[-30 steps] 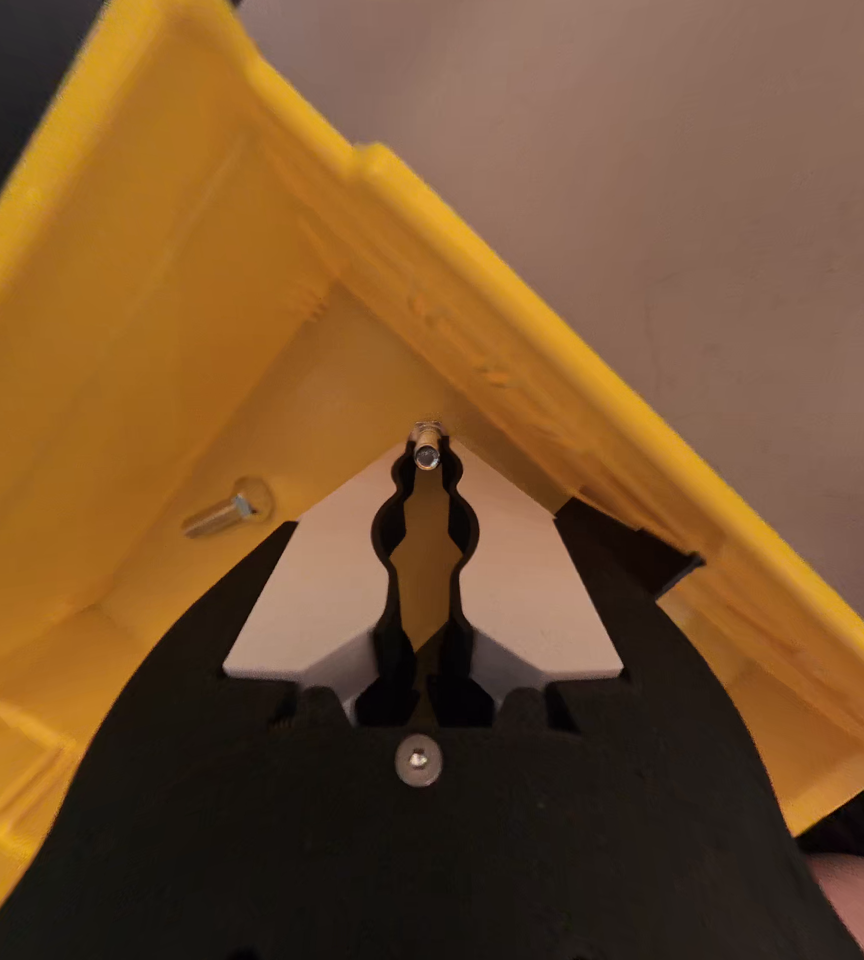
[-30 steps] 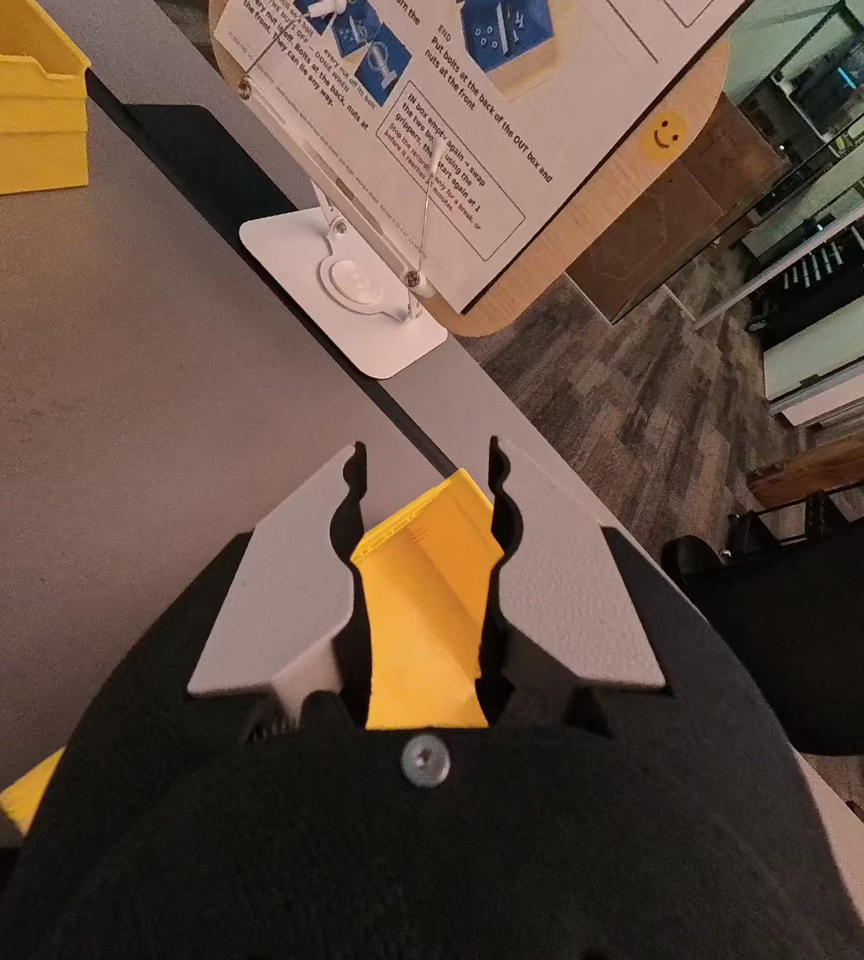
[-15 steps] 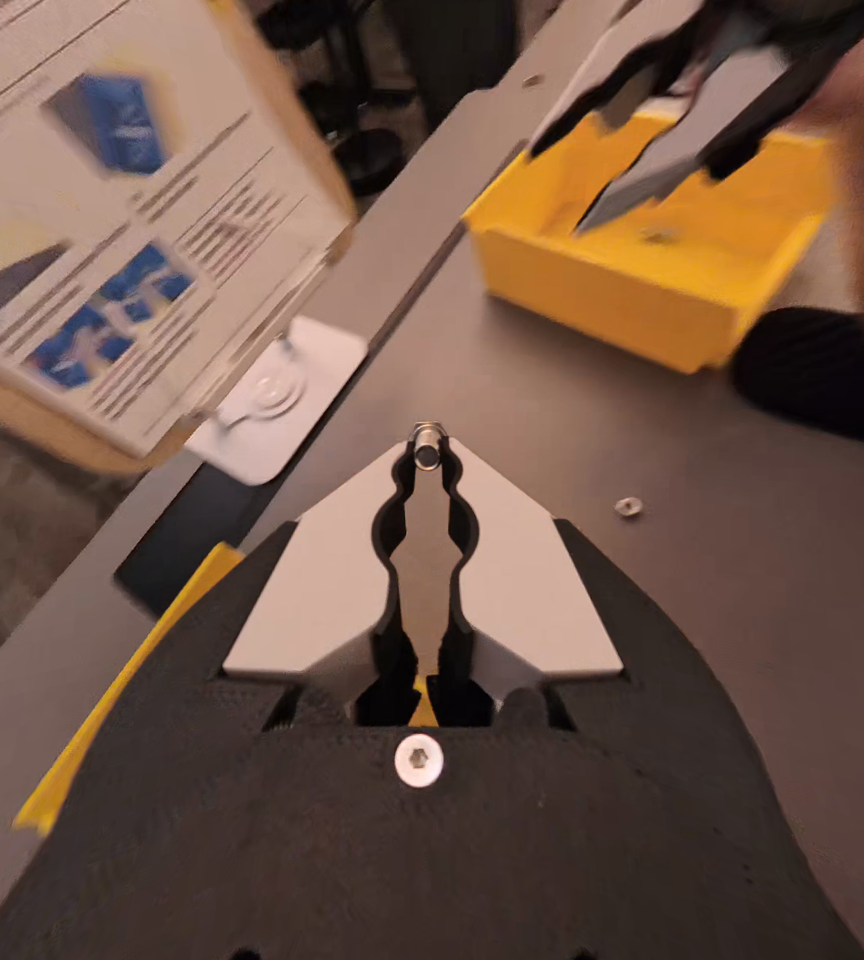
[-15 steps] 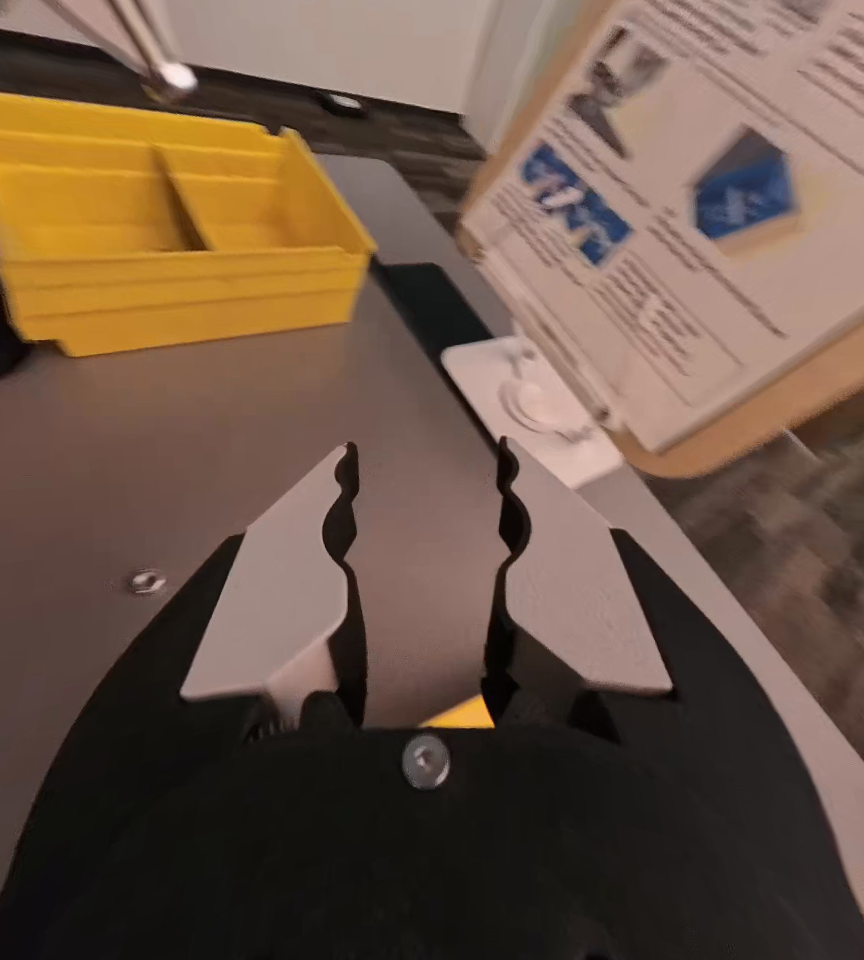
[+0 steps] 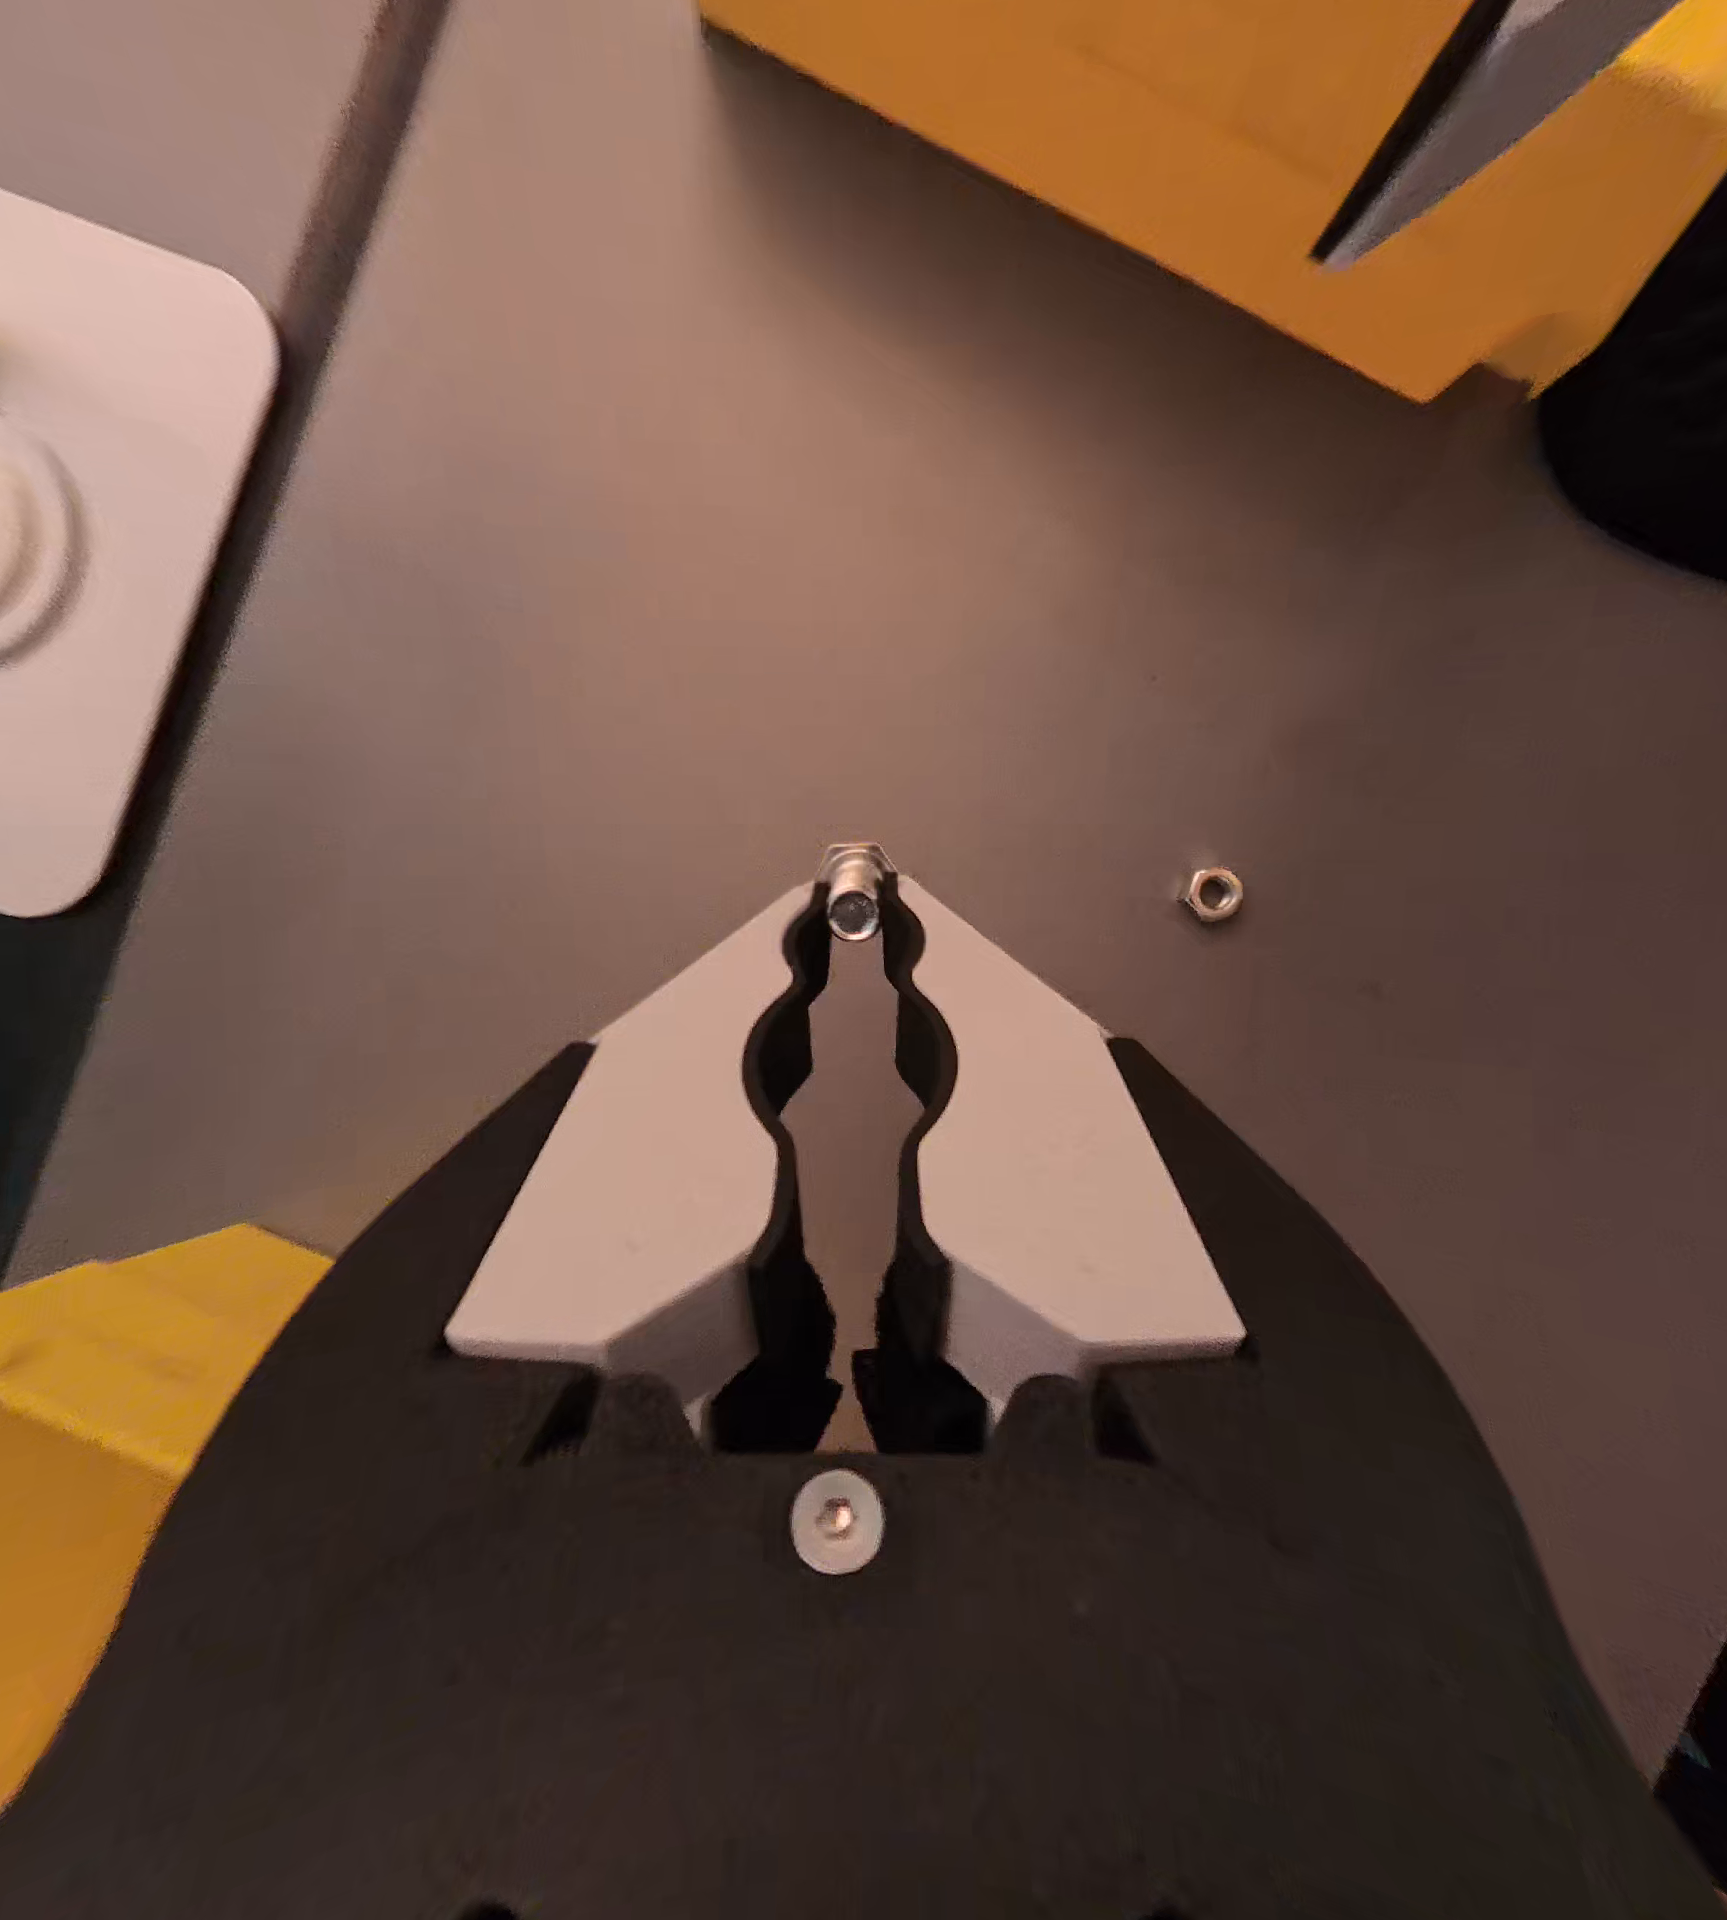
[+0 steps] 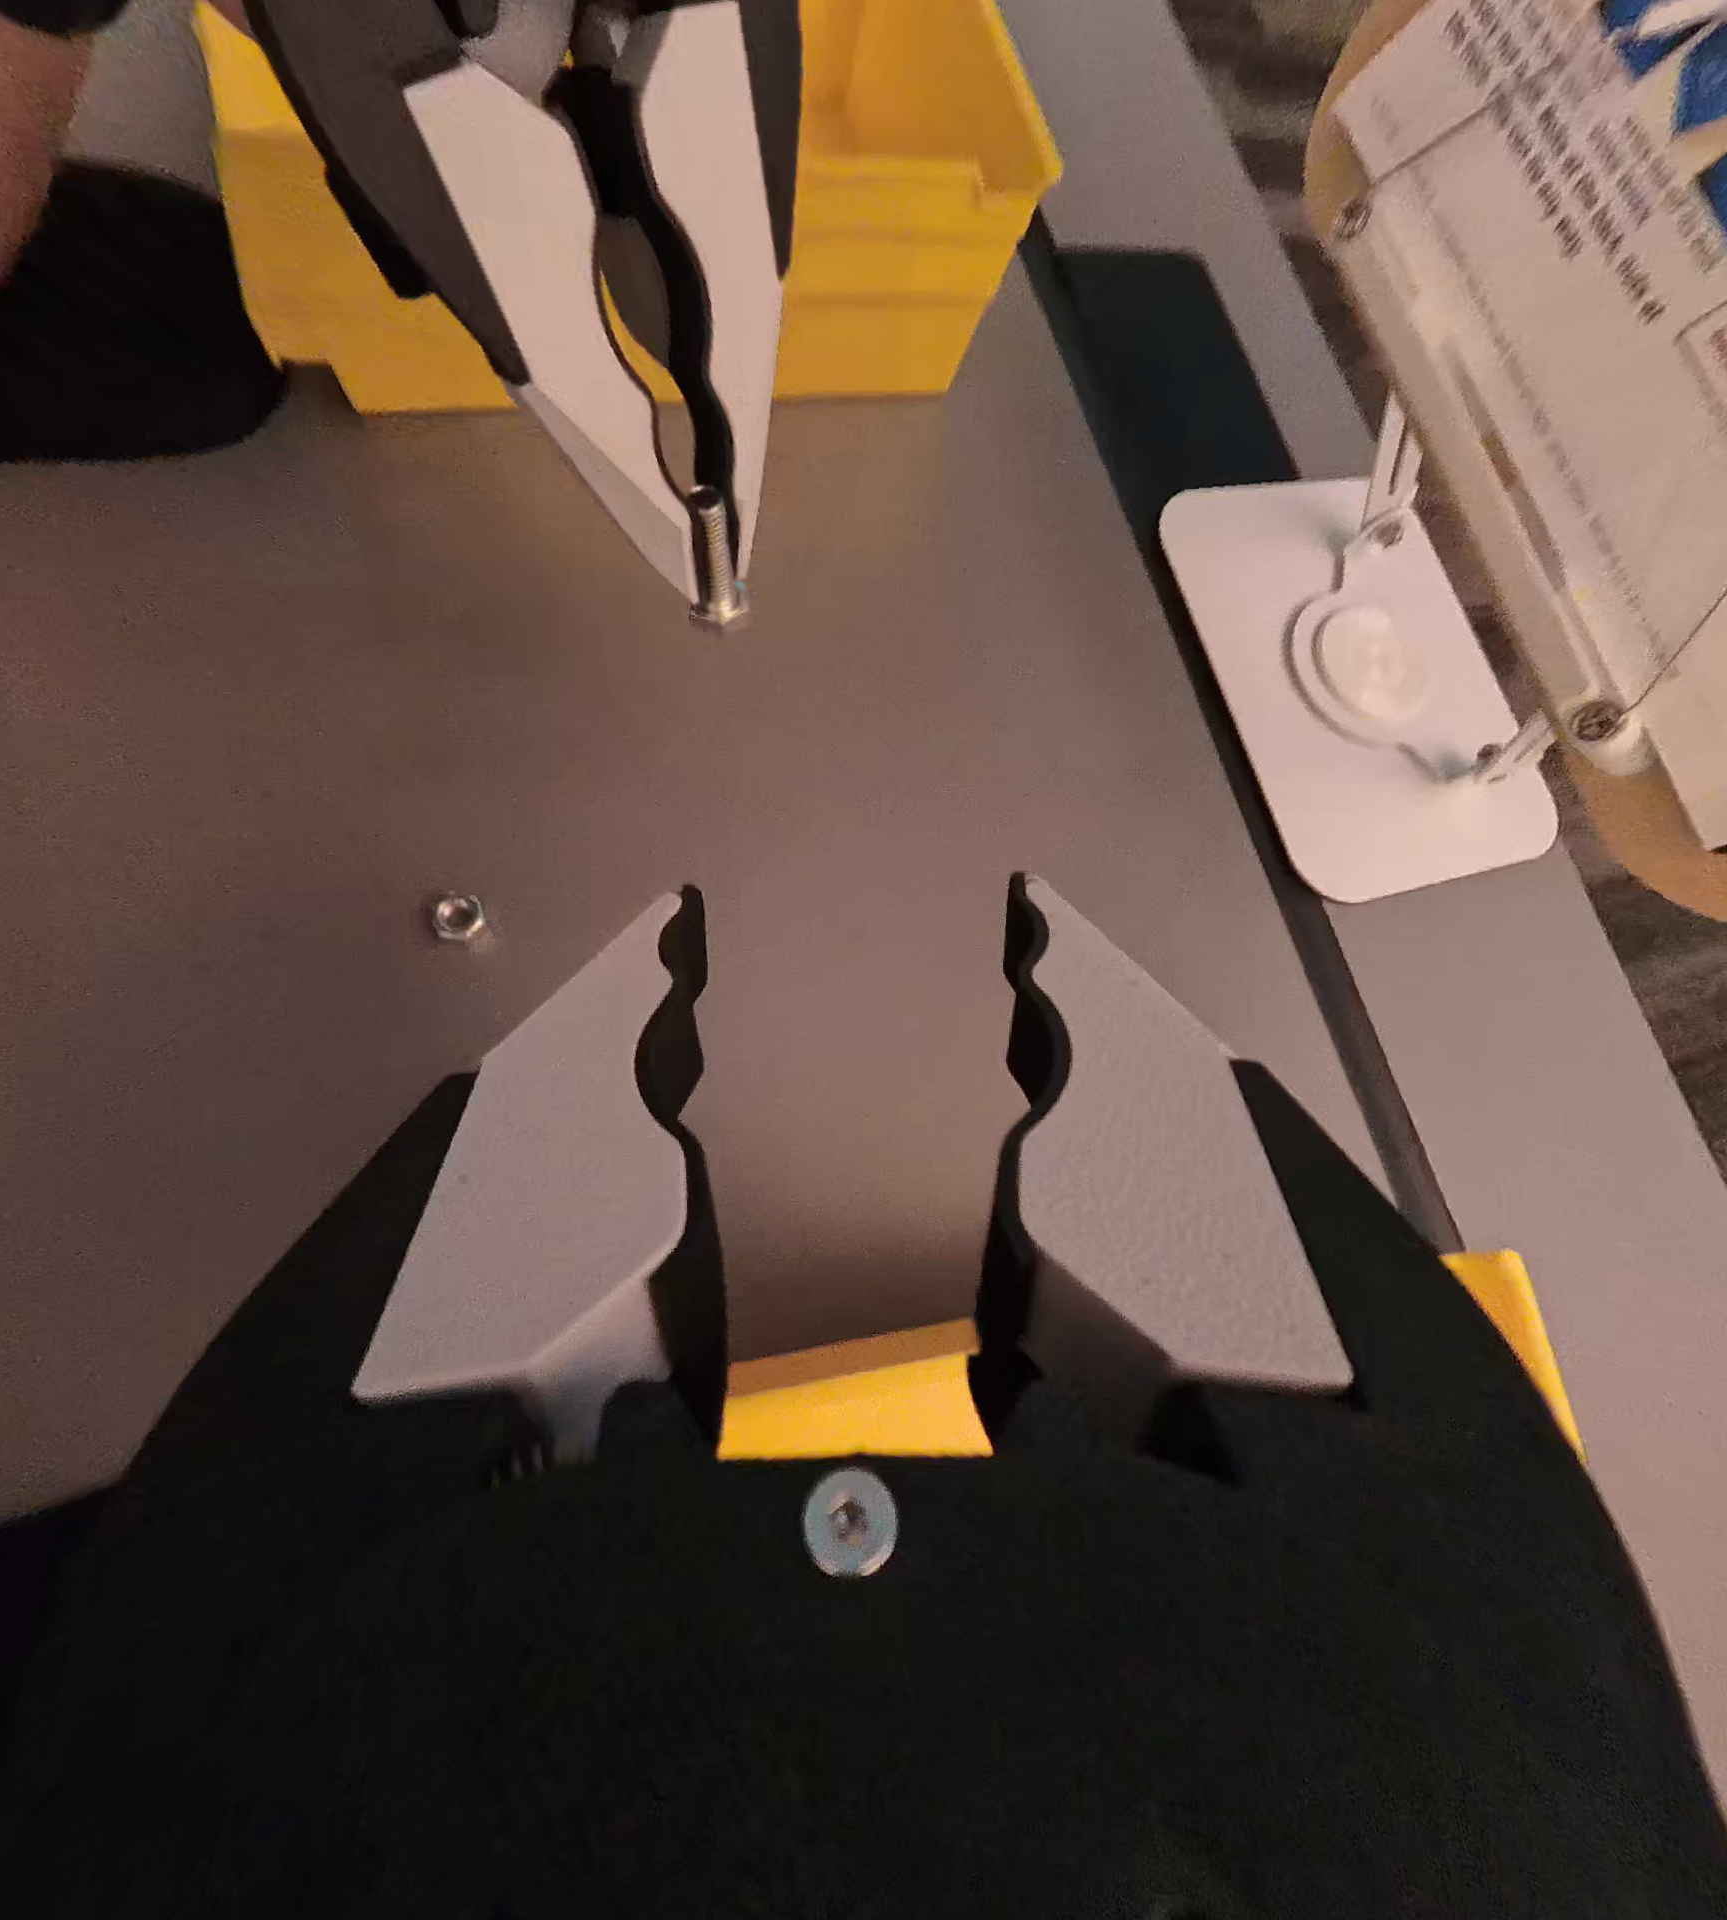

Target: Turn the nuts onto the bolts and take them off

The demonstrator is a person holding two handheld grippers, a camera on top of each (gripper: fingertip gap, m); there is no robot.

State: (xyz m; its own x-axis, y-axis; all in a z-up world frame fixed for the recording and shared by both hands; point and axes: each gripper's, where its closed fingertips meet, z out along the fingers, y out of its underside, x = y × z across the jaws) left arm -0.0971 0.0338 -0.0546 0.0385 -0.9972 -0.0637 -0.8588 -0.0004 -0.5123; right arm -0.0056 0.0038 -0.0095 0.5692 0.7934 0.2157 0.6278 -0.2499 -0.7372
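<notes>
On the grey table (image 6: 215, 665), at this moment:

Step in hand: a bolt (image 5: 853, 896) is held head-down over the table, judged ready to receive a nut.
Left claw (image 5: 854, 914): clamped together on the bolt's shank at the very tips; the threaded end points back toward the camera. From the right wrist view the same claw (image 6: 719, 561) is seen at 12 o'clock, with the bolt (image 6: 711, 561) upright and its head at or just above the table; contact cannot be told.
Right claw (image 6: 854, 904): fingers apart, nothing between them, hovering above bare table.
Nut (image 6: 457, 918): lying flat and loose on the table, at 10 o'clock of the right claw's tips; at 3 o'clock of the bolt in the left wrist view (image 5: 1210, 894).
Next move, judged: the nut is to be picked up by the right claw, carried over the bolt's threaded end, held level and turned on; a tilted nut would likely cross-thread or drop.
Bolts counted: one.
Nuts counted: one.
Yellow bins (image 6: 900, 239): two, one beyond the left claw, one (image 6: 854, 1392) beneath the right claw; contents not visible.
Sign stand (image 6: 1358, 686): one, white-based, at 2 o'clock, bearing a printed sheet.
</notes>
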